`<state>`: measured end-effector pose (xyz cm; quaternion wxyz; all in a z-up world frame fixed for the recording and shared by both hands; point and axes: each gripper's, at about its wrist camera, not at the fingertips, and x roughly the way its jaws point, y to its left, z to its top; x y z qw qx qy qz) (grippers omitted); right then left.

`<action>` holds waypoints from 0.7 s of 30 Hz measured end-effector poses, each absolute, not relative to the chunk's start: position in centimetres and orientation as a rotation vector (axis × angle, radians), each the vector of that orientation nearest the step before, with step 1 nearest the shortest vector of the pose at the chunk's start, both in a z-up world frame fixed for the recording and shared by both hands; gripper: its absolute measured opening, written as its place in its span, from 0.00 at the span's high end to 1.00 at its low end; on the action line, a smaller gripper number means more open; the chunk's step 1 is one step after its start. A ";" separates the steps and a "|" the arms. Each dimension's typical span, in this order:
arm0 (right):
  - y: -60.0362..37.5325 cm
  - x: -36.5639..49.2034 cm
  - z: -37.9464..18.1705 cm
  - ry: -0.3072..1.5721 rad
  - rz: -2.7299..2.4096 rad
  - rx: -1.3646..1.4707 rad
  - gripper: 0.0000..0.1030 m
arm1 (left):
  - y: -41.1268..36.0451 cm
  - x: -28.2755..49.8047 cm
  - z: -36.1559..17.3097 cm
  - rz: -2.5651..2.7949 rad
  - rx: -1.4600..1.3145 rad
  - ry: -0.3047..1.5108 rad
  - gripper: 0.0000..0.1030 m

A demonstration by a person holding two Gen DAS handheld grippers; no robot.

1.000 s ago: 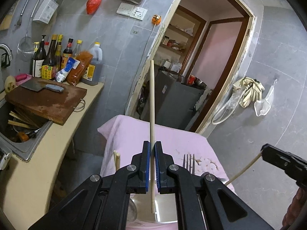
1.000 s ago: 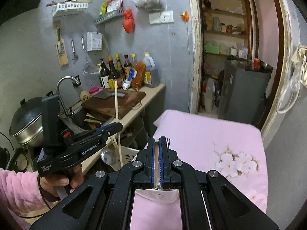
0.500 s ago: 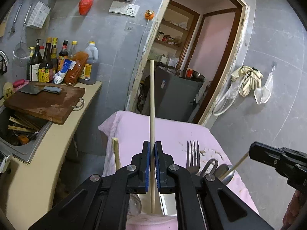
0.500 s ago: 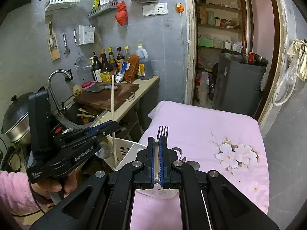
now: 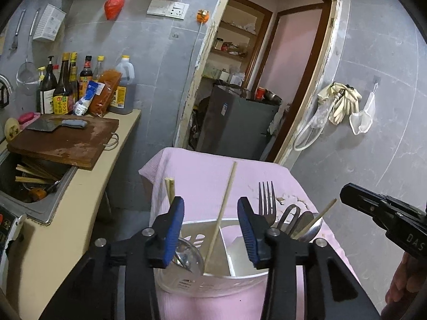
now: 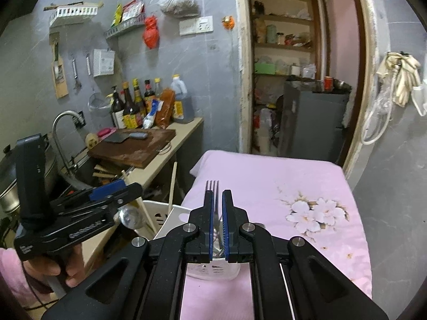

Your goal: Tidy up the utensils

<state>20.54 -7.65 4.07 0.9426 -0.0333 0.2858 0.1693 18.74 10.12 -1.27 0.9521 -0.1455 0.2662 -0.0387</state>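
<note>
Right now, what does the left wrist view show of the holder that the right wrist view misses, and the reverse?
Left wrist only: the white plastic utensil holder's inside, with the loose wooden chopstick leaning between the opening left tongs.
Right wrist only: the pale floral print on the pink cloth.
Both: the steel fork standing in the holder.

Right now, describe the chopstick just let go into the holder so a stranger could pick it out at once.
Find the pink tablecloth and the white utensil holder at its near edge. Between the opening jaws of the left gripper, touching neither pad, a pale chopstick leans in the middle compartment. It is longer than the chopstick pair on its left and stands apart from the fork.
</note>
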 end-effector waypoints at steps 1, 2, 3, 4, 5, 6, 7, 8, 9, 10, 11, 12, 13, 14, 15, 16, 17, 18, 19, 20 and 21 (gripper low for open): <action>-7.7 20.4 4.2 0.577 0.336 -0.066 0.95 | 10.2 18.6 -1.1 -0.080 -0.294 0.538 0.59; -7.9 20.2 4.2 0.567 0.320 -0.065 0.94 | 10.2 18.5 -1.0 -0.081 -0.291 0.536 0.56; -8.0 19.9 4.3 0.557 0.305 -0.063 0.94 | 10.2 18.4 -0.8 -0.083 -0.286 0.531 0.54; -8.2 19.8 4.4 0.552 0.296 -0.058 0.94 | 10.2 18.2 -0.6 -0.084 -0.277 0.524 0.50; -8.3 19.6 4.5 0.548 0.288 -0.053 0.94 | 10.2 18.1 -0.4 -0.084 -0.270 0.519 0.47; -8.6 19.3 4.5 0.541 0.281 -0.048 0.94 | 10.1 17.9 -0.2 -0.084 -0.262 0.514 0.46; -8.8 19.1 4.6 0.536 0.277 -0.046 0.94 | 10.0 17.7 0.1 -0.083 -0.254 0.510 0.43; -9.0 18.9 4.6 0.533 0.272 -0.047 0.93 | 9.9 17.6 0.3 -0.080 -0.250 0.507 0.38; -9.3 18.6 4.6 0.529 0.267 -0.048 0.89 | 9.8 17.4 0.5 -0.075 -0.249 0.504 0.35; -9.6 18.4 4.6 0.525 0.263 -0.047 0.85 | 9.8 17.1 0.6 -0.067 -0.251 0.498 0.29; -9.9 18.2 4.6 0.521 0.259 -0.043 0.75 | 9.7 16.8 0.8 -0.061 -0.253 0.490 0.25; -10.4 18.0 4.6 0.515 0.256 -0.035 0.68 | 9.7 16.6 0.9 -0.056 -0.254 0.487 0.23; -10.9 17.6 4.6 0.507 0.253 -0.025 0.67 | 9.6 16.4 1.0 -0.050 -0.254 0.484 0.20; -11.3 17.3 4.6 0.502 0.250 -0.018 0.67 | 9.5 16.0 1.2 -0.044 -0.250 0.484 0.19; -11.7 17.1 4.6 0.499 0.249 -0.015 0.67 | 9.3 15.8 1.2 -0.041 -0.248 0.485 0.18; -12.1 16.8 4.6 0.496 0.248 -0.013 0.67 | 9.1 15.5 1.3 -0.037 -0.246 0.485 0.17; -12.4 16.6 4.6 0.495 0.247 -0.012 0.67 | 8.9 15.2 1.4 -0.032 -0.244 0.485 0.15; -12.8 16.3 4.6 0.494 0.246 -0.011 0.66 | 8.7 14.9 1.5 -0.026 -0.242 0.484 0.14; -13.1 15.9 4.6 0.493 0.246 -0.009 0.64 | 8.4 14.5 1.6 -0.019 -0.240 0.484 0.12; -13.6 15.5 4.6 0.487 0.243 -0.005 0.57 | 8.1 14.2 1.7 -0.011 -0.239 0.483 0.10; -14.0 15.1 4.5 0.481 0.244 0.000 0.49 | 7.9 13.7 1.7 -0.006 -0.238 0.480 0.09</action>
